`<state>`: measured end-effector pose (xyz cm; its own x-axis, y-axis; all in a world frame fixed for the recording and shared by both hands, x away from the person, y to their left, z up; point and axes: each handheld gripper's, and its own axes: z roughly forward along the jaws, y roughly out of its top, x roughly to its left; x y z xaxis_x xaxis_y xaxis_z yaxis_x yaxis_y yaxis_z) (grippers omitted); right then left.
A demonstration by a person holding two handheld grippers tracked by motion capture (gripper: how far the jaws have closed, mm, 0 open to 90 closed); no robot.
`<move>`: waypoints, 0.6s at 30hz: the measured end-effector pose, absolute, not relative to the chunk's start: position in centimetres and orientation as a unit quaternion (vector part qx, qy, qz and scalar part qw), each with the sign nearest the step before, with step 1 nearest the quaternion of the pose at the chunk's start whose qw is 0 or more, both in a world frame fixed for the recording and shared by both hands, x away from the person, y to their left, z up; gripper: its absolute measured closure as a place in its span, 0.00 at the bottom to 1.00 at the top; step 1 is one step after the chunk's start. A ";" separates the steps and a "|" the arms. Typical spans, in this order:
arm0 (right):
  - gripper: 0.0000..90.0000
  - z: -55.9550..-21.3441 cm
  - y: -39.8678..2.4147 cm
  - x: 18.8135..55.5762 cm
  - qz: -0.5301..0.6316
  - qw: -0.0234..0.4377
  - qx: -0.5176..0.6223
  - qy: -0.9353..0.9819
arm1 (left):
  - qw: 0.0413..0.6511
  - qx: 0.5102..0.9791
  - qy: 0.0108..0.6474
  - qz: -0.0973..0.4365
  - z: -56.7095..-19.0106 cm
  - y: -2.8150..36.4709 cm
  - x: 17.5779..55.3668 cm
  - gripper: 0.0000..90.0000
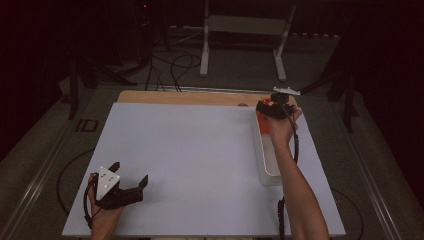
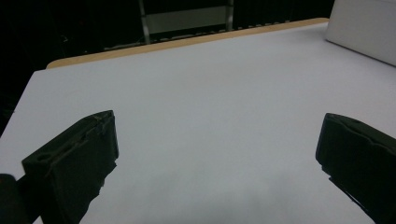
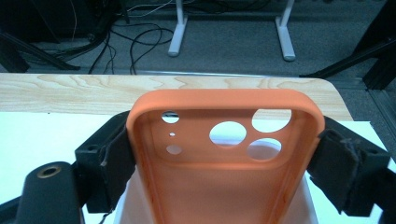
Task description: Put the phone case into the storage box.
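An orange, soft-looking silicone phone case [image 3: 224, 158] is being clamped across its long edges by the right gripper [image 1: 274, 109], above the clear plastic bin [image 1: 267, 167]; it is probably light and flexible. The left gripper [image 1: 131, 176] is being held wide open, empty.

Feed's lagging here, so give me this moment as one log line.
right claw: shut on orange case, above white tray | left claw: open, holds nothing, near table front-left corner

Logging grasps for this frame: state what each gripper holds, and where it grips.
The right gripper holds an orange phone case, clamped across its two long side edges near the camera-cutout end. The left gripper is open and holds nothing.
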<state>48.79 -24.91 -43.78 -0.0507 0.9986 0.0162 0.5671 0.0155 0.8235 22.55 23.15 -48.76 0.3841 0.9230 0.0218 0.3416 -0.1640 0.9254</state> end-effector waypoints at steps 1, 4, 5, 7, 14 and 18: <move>0.17 -43.8 -24.9 48.8 0.342 0.316 0.612 0.639 | 0.459 0.694 0.456 0.317 -48.8 23.1 22.5 0.00; 0.17 -43.8 -24.9 48.8 0.343 0.316 0.613 0.638 | 0.459 0.694 0.456 0.317 -48.8 23.1 22.5 0.00; 0.17 -43.8 -24.9 48.8 0.343 0.316 0.613 0.638 | 0.459 0.694 0.455 0.317 -48.8 23.1 22.5 0.00; 0.17 -43.8 -24.9 48.8 0.343 0.316 0.613 0.638 | 0.458 0.694 0.456 0.317 -48.8 23.1 22.6 0.00; 0.17 -43.9 -24.9 48.8 0.345 0.317 0.615 0.635 | 0.459 0.693 0.456 0.317 -48.8 23.2 22.5 0.00; 0.09 -44.0 -25.0 48.9 0.352 0.310 0.622 0.627 | 0.459 0.694 0.456 0.317 -48.8 23.1 22.5 0.00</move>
